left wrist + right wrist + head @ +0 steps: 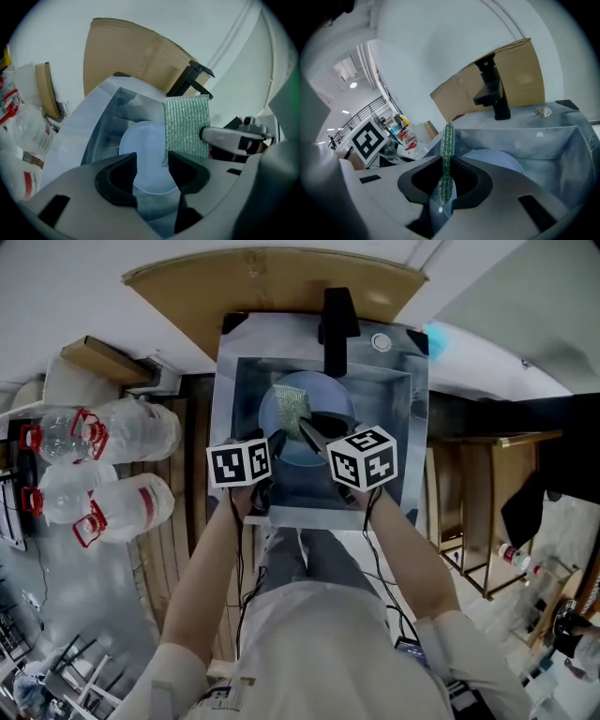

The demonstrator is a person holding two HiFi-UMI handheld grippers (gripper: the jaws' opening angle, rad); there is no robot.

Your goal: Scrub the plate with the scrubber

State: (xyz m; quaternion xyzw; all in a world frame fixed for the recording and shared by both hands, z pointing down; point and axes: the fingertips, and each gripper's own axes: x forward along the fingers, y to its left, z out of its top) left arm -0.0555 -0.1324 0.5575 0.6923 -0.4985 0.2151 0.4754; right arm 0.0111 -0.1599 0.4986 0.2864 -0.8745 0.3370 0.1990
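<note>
My right gripper (445, 174) is clamped tight on the green scrubber (448, 140), held edge-up over the plate (328, 390). The plate lies on the floor of the sink (418, 446), nearer the faucet (337, 324) edge. My left gripper (152, 161) hangs just beside it, jaws apart and gripping nothing, the plate showing through the gap. The scrubber seems to sit clear of the plate, though contact is hard to judge.

A cardboard sheet (272, 282) was propped against the white wall (66, 287). Large clear water bottles (131, 427) were laid at the left, and a wooden table (506, 440) was seen at the right. A ceiling light (353, 85) was lit.
</note>
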